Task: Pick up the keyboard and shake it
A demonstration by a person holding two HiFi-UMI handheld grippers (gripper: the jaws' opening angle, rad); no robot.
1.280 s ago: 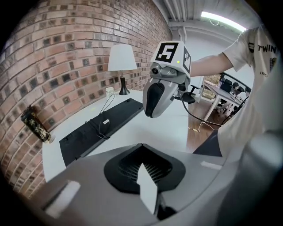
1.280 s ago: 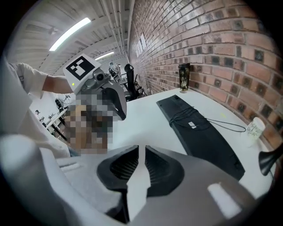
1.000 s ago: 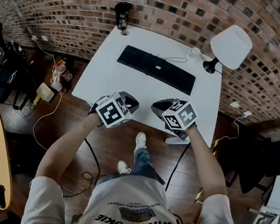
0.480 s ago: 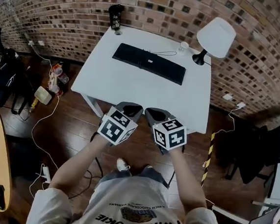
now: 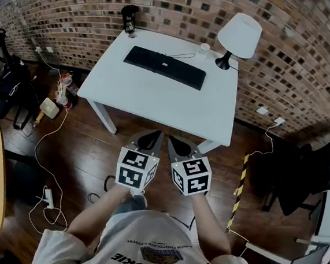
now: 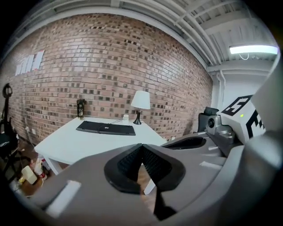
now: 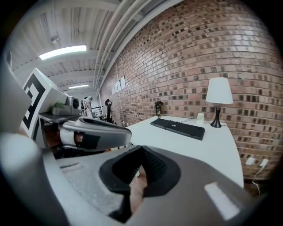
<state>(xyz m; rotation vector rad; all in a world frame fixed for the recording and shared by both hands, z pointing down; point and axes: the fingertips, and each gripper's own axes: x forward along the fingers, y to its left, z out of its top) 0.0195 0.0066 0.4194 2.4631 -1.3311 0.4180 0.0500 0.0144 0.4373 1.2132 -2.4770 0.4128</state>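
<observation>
The black keyboard [image 5: 164, 67] lies flat near the back of the white table [image 5: 156, 99], its cable running toward the wall. It also shows in the left gripper view as keyboard [image 6: 106, 128] and in the right gripper view as keyboard [image 7: 178, 127], far ahead of the jaws. My left gripper [image 5: 150, 137] and right gripper [image 5: 175, 143] hang side by side over the wooden floor, short of the table's front edge. Both point toward the table. The left gripper [image 6: 141, 151] and right gripper [image 7: 140, 152] are shut with nothing between their pads.
A white lamp [image 5: 238, 36] stands at the table's back right, with a small white cup [image 5: 204, 47] beside it and a dark can [image 5: 129, 16] at the back left. Cables and bottles [image 5: 61, 89] lie on the floor left; a black chair [image 5: 315, 172] stands right.
Both grippers have drawn back from the table's front edge toward the person's body and closer together. The table and keyboard now sit farther away in the head view.
</observation>
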